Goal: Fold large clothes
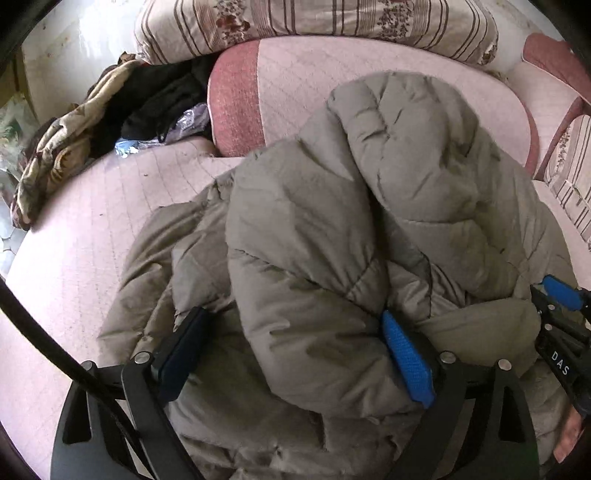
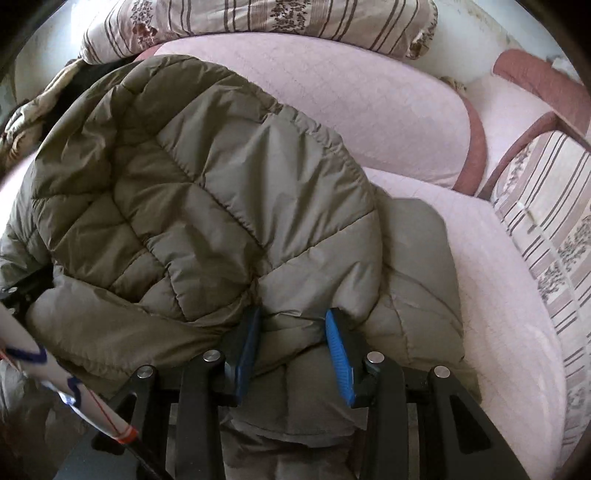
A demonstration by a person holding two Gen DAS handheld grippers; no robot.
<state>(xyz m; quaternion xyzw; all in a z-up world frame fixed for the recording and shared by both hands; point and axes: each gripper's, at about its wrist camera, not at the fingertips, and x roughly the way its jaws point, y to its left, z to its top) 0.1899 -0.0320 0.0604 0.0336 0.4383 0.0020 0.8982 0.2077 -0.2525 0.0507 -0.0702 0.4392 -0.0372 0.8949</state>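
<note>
Pinching quilted olive jacket [image 2: 207, 192], right tongs [image 2: 291, 334]; left tongs [image 1: 295, 332] spread wide astride jacket folds

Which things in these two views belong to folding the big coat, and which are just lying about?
Belong to the job:
- padded olive coat
- left tongs, spread wide over it
- right tongs, pinching a fold
- pink quilted bed cover beneath

Lying about:
- striped floral pillow
- patterned cloth
- black garment
</note>
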